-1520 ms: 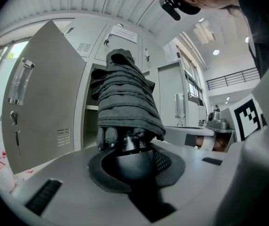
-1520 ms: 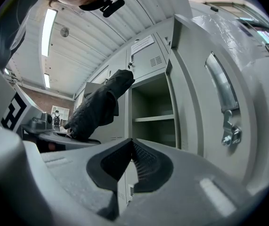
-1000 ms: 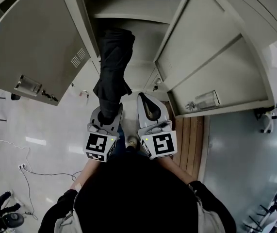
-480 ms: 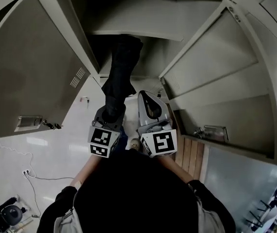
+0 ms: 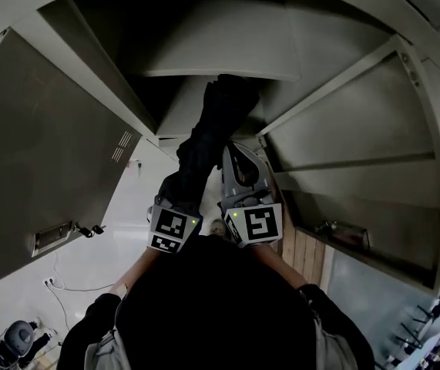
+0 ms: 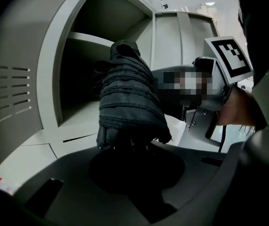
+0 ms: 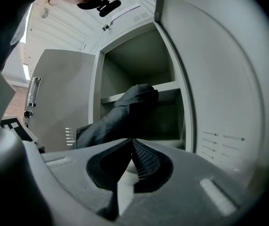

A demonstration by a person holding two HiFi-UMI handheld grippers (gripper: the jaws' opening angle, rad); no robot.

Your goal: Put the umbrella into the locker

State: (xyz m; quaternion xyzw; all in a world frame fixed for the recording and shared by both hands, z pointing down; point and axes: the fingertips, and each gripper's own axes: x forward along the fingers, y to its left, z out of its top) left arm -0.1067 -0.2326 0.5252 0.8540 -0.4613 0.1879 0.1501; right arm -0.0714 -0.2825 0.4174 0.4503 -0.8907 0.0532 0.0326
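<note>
A folded black umbrella [image 5: 212, 129] sticks out forward from my left gripper [image 5: 176, 193], which is shut on its handle end and has just closed a little tighter on it. Its far end reaches into the open locker compartment [image 5: 196, 99], just under the grey shelf [image 5: 220, 52]. In the left gripper view the umbrella [image 6: 127, 98] rises from the jaws [image 6: 129, 149] toward the opening. My right gripper [image 5: 236, 159] is shut and empty, close beside the umbrella on its right. The right gripper view has the umbrella [image 7: 120, 114] leaning into the locker past the touching jaws [image 7: 132, 142].
The locker's open door [image 5: 42, 153] swings out at the left, with a handle [image 5: 54, 237] near its lower edge. Another open door [image 5: 350, 122] stands at the right. A white tiled floor with a cable [image 5: 58, 291] lies below left. Wooden boards [image 5: 300, 260] are at lower right.
Both grippers have moved forward toward the locker. The umbrella's far end has gone from in front of the opening to inside it, under the shelf. The locker now fills more of the head view.
</note>
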